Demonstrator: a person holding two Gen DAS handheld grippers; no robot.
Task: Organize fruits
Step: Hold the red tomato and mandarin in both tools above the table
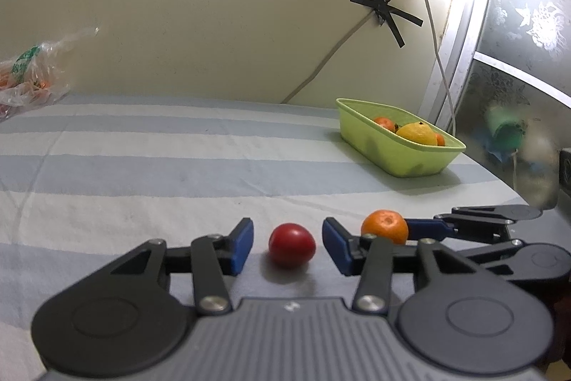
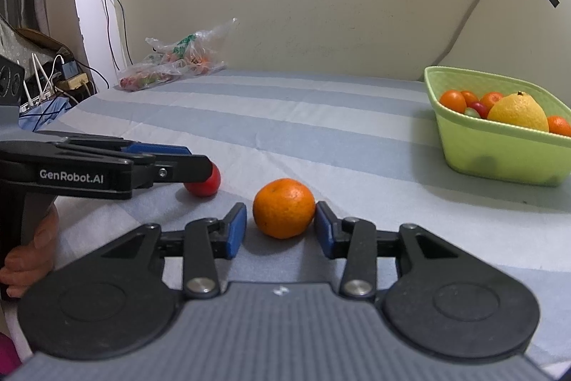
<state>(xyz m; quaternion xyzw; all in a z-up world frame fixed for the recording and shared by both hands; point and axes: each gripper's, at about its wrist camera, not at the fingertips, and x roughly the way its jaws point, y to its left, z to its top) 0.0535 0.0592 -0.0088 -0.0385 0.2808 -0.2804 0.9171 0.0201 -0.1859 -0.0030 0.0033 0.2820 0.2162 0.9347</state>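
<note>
Lying between open jaws: one red fruit (image 1: 292, 246), possibly tomato, one tangerine (image 2: 284, 207).

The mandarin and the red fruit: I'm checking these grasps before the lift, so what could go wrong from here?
1. Both fruits are round and lie loose between open pads: the red fruit in the left gripper, the mandarin in the right gripper; either may roll away.
2. The grippers sit close together and could collide.

Strong glare is seen at the left view's upper right corner; edges are bowed and darkened, and soft shadows are cast under the fruit
</note>
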